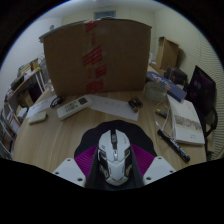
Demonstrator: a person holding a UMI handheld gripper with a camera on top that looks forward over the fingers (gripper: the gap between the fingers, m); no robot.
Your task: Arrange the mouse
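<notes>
A white mouse with dark trim (113, 157) sits between my gripper's fingers (113, 172), low over the wooden table (60, 140). The purple pads (84, 157) press against both of its sides, so the gripper is shut on it. A dark patch (112, 130) shows just past the mouse's front; I cannot tell whether it is a mat or shadow. The mouse's underside is hidden.
A large cardboard box (95, 55) stands at the table's far side. A white keyboard (100, 104) lies in front of it. An open booklet (186, 125) and a dark pen (172, 146) lie to the right. A black chair (205, 90) stands at far right, shelves (18, 95) at left.
</notes>
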